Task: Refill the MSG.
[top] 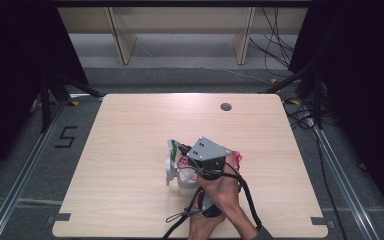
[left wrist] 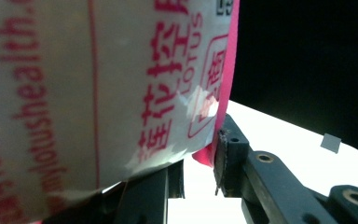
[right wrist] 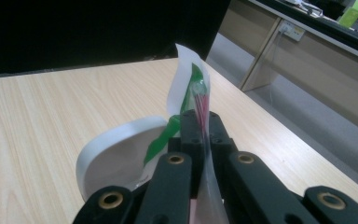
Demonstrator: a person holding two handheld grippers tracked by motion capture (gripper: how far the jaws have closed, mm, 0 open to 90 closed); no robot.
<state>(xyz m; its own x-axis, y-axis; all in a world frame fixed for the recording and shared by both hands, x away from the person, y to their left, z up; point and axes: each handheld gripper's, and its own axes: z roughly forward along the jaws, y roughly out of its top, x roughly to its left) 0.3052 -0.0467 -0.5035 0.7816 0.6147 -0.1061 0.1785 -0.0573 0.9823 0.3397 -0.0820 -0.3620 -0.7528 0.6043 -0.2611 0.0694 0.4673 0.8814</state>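
**White plastic packet held between two claws above the table**

The white plastic packet (top: 180, 167) with pink print and a green stripe sits near the middle of the pale wooden table (top: 130, 150), a little toward the person's side. Both hands come in from the bottom of the high view, close together, and the packet is bunched beneath and just ahead of them.

In the right claw's own view, the right claw (right wrist: 201, 122) is closed tight on a thin upright flap of the packet (right wrist: 192, 88). The flap, striped green and pink, rises straight out from between the two black jaws. A rounded white fold of the same packet lies just to the left of the jaws, resting on the table (right wrist: 51, 107).

In the left claw's own view, the left claw (left wrist: 200, 154) is partly closed. The packet (left wrist: 98, 84), covered in pink lettering, hangs very close in front of it. The packet's pink edge touches the jaw on the right; whether the other jaw presses on it cannot be told.

A grey three-cornered plate (top: 207, 148) tops one claw.
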